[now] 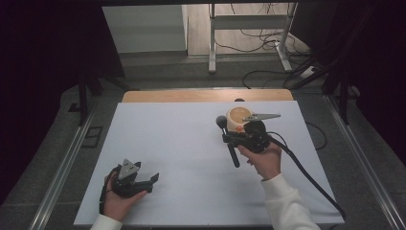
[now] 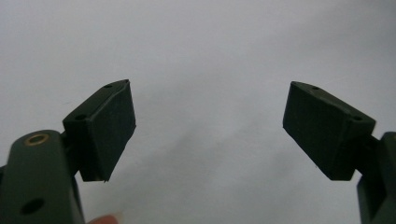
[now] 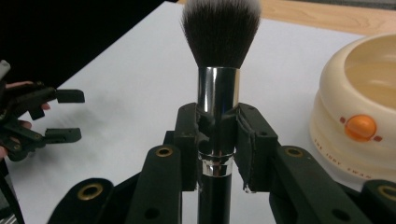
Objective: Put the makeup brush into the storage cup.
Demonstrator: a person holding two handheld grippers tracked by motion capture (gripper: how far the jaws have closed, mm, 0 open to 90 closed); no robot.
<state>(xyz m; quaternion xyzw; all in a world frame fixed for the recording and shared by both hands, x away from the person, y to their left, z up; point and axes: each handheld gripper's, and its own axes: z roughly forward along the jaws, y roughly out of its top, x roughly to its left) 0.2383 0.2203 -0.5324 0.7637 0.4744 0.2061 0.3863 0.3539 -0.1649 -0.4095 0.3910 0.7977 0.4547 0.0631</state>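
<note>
One makeup brush (image 3: 219,70) is clamped upright in the right claw (image 3: 218,140), just beside one cream bowl (image 3: 362,107). The left claw (image 2: 208,128), well apart from the bowl, stands wide and empty above the desk (image 1: 182,143).

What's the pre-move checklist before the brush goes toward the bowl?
1. Right gripper shut on the makeup brush, pads on the metal ferrule: ok.
2. Brush straight between the jaws, bristles pointing away: ok.
3. Cream bowl upright on the white table, opening free: ok.
4. Bowl contents: cannot tell.
5. Left gripper open, nothing between its jaws, resting away from the bowl: ok.
6. Right gripper's cable trailing behind the hand, away from the bowl: ok.
</note>
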